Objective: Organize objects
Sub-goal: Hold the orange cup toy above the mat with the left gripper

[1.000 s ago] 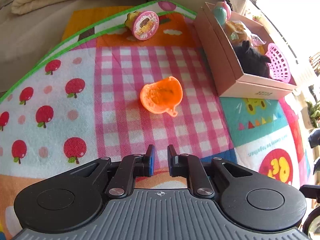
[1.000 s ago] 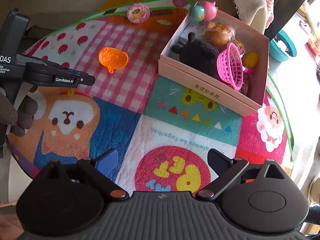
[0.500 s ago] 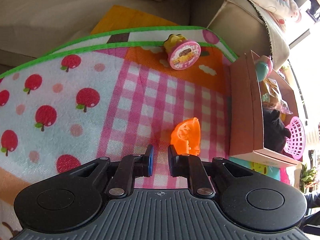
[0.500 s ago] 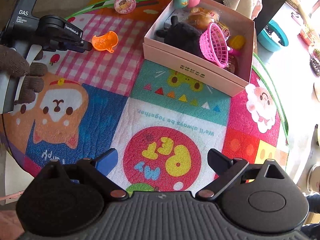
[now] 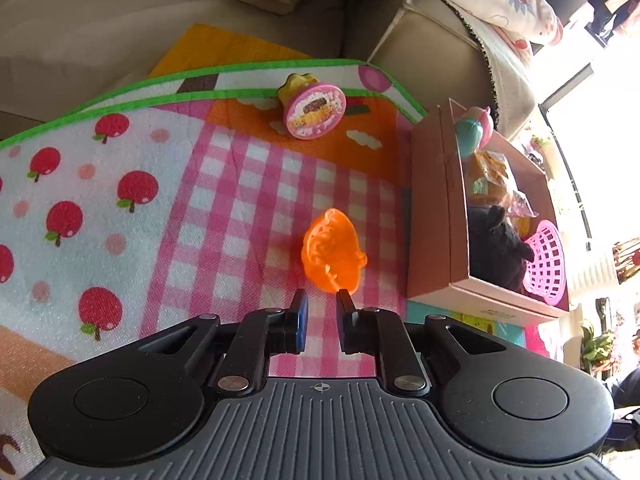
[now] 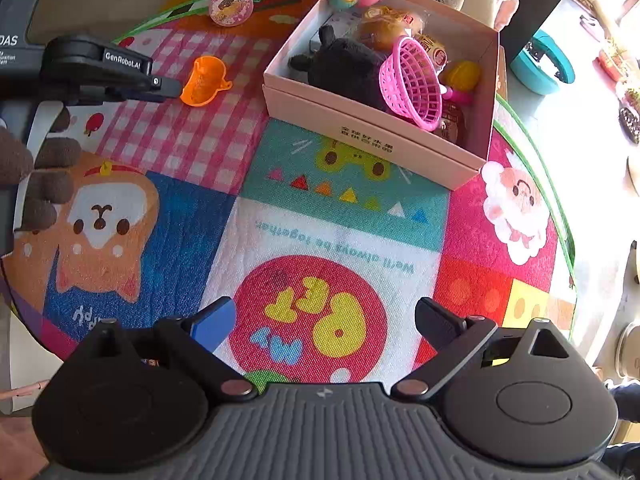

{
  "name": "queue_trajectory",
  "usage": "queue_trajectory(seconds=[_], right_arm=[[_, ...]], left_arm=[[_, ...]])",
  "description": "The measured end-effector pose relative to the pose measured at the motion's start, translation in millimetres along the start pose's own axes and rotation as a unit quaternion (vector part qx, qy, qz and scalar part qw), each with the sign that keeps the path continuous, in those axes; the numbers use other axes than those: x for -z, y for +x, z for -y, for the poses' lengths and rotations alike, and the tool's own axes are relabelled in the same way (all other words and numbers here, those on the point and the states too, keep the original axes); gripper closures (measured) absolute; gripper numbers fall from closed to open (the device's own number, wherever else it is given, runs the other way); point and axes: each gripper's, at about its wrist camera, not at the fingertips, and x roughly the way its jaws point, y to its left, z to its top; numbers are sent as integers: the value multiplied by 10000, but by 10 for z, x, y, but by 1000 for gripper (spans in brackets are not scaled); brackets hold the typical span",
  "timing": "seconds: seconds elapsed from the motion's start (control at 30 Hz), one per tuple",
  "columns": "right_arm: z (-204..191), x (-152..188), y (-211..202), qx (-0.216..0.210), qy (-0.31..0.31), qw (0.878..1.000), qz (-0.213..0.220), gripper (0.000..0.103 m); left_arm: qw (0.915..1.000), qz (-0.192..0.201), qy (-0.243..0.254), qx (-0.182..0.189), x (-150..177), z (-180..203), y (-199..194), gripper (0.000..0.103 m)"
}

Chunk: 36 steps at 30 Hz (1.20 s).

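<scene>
Left gripper (image 5: 322, 300) has its jaws drawn nearly together, with nothing between them; its tips sit just short of the orange toy cup (image 5: 334, 255), which lies tilted on the pink checked mat (image 5: 224, 208); right gripper (image 6: 322, 320) gapes wide and empty over the mat, the pink box (image 6: 372, 128) well ahead of it.

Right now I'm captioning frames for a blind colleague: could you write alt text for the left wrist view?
The left gripper, its jaws nearly shut and empty, points at an orange toy mould lying on a pink checked patch of a colourful play mat. Right of it, a pink cardboard box holds toys, including a pink basket; a round pink toy lies farther back.
</scene>
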Motion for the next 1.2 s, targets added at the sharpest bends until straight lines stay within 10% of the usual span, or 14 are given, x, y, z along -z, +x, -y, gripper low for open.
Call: queue_trajectory(seconds=[0.47, 0.77, 1.2], right_arm=[[73, 15, 33, 14, 46, 10000, -82, 7], [180, 1, 54, 2, 247, 9997, -77, 4], [137, -71, 112, -14, 218, 9997, -143, 3]], left_arm=[[9988, 122, -477, 49, -124, 252, 123, 87], [9965, 376, 198, -713, -213, 321, 19, 87], [9987, 255, -84, -437, -214, 202, 98, 87]])
